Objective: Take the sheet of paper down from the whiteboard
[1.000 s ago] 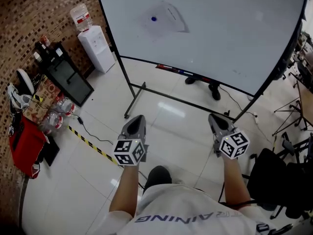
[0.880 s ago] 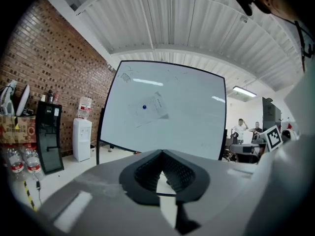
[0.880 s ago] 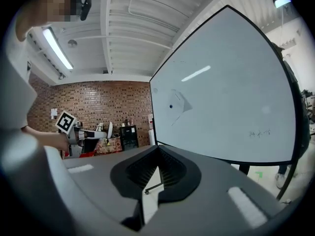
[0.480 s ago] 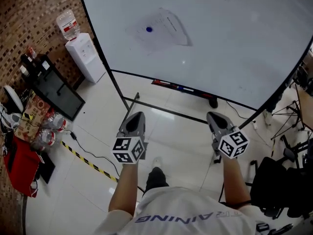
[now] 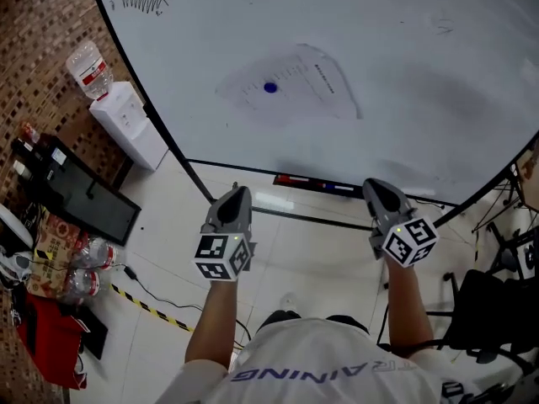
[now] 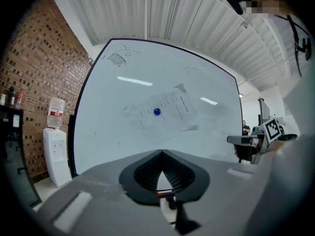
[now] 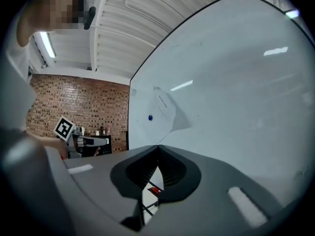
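A sheet of paper (image 5: 290, 84) hangs on the whiteboard (image 5: 421, 74), pinned by a blue magnet (image 5: 270, 87); its lower right corner stands off the board. The left gripper view shows the sheet (image 6: 162, 111) and the magnet (image 6: 157, 111) straight ahead, and in the right gripper view the paper (image 7: 162, 109) lies off to the left. My left gripper (image 5: 237, 197) and right gripper (image 5: 374, 187) are both shut and empty. They point level at the board, a short way in front of it and below the sheet. Each gripper shows in the other's view: the right gripper (image 6: 236, 139) and the left gripper (image 7: 101, 140).
A marker tray with pens (image 5: 316, 183) runs along the board's lower edge. A water dispenser (image 5: 126, 120) stands at the board's left by a brick wall (image 5: 34, 49). A black cabinet (image 5: 76, 194), bottles and a red bag (image 5: 46, 343) lie at left; black chairs (image 5: 488, 310) at right.
Both grippers and the person have moved toward the whiteboard, which now looms larger and closer. The jaws stayed shut.
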{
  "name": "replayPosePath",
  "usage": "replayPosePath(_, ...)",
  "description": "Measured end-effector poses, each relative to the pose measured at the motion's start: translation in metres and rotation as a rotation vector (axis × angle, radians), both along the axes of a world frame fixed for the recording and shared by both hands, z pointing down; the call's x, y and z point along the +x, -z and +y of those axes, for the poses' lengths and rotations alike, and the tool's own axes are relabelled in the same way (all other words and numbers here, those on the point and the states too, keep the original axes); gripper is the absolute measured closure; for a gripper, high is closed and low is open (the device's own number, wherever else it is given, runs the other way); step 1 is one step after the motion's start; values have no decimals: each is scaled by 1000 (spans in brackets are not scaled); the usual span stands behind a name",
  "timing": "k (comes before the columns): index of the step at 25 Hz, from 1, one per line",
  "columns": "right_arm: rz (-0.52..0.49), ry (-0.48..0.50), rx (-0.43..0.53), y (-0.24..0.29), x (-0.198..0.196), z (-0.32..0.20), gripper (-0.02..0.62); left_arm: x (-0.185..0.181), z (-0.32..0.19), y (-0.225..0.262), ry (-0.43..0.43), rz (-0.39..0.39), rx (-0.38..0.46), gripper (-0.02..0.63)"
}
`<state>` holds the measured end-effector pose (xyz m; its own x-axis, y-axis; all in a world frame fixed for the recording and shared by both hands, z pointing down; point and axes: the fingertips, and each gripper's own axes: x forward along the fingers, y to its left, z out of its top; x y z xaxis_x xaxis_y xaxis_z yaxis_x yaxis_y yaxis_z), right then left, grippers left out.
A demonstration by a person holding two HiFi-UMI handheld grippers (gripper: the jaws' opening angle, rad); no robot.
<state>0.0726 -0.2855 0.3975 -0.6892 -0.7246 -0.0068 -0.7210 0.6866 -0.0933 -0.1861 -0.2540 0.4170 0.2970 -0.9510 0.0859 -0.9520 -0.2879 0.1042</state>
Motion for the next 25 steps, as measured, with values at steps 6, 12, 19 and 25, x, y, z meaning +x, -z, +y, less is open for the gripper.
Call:
replayPosePath(6,14,-33,16,14,-14,-22,588,-8,-39,15,-50,18,23,604)
replayPosePath(12,2,-58,60,36,-12,-43,588,-5,-61,23,-71,26,35,604)
replayPosePath(19,2,-54,113,63,-6,-65,588,6,-96,52,-71,-4,85,603)
replayPosePath(25,5,-34,140,80,3,-80,588,21,-134,84,-38,-91,139,577)
